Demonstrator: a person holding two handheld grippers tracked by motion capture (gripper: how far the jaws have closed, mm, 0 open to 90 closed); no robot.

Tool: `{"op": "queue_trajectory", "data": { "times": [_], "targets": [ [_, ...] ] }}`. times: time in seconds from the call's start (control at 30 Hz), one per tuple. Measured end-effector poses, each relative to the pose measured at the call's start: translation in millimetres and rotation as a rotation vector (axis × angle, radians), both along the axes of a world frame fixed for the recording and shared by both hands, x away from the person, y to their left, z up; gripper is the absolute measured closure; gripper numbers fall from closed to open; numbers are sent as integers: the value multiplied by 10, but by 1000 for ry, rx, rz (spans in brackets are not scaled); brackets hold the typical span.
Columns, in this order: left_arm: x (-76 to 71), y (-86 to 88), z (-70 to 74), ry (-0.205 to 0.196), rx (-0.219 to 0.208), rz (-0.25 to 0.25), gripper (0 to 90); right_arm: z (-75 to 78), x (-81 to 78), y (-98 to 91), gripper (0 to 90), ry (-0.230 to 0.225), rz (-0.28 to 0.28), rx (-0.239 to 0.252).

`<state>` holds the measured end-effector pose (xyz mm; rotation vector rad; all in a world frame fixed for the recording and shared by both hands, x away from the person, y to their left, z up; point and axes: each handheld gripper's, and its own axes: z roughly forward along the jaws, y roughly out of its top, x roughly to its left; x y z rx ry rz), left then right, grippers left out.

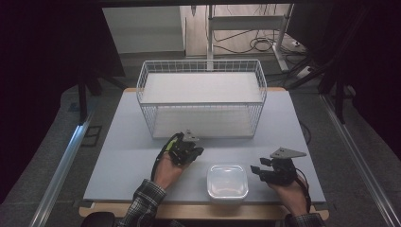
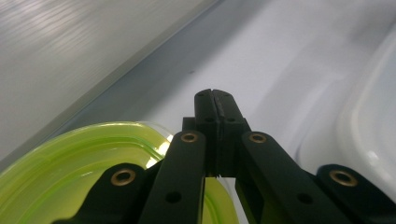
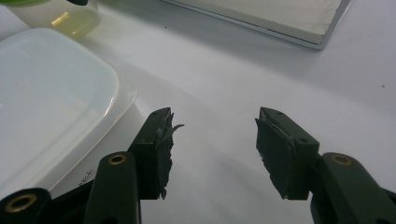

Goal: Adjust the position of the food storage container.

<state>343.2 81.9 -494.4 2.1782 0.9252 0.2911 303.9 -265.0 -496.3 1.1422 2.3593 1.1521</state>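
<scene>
My left gripper (image 1: 198, 151) (image 2: 215, 100) hovers over the middle of the table, its jaws pressed together at the tips with nothing showing between them. A translucent yellow-green lid (image 2: 70, 172) (image 1: 170, 144) sits close under its left side; I cannot tell whether it is held. A white lidded container (image 1: 227, 182) (image 3: 46, 93) rests near the front edge. My right gripper (image 1: 256, 171) (image 3: 215, 126) stands just right of the container, open and with bare table between its worn pads. The yellow-green lid (image 3: 65, 16) shows at the upper left of the right gripper view.
A white wire basket (image 1: 203, 103) stands at the back middle of the pale table (image 1: 123, 161), just beyond the left gripper. The edge of a flat white slab (image 3: 271, 14) lies ahead of the right gripper. Metal rails run along both sides of the table.
</scene>
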Motion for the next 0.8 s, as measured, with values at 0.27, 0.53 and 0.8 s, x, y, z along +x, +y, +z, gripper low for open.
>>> {"op": "queue_trajectory", "data": {
  "times": [0.27,0.53,0.8],
  "targets": [
    [-23,252,-13,-6,14,56,900,-6,3,5,455,1,3,-4],
    [-58,493,-33,11,34,109,900,-10,4,12,453,5,5,-6],
    [-119,784,-62,13,49,173,900,-9,6,5,453,12,-9,-2]
  ]
}}
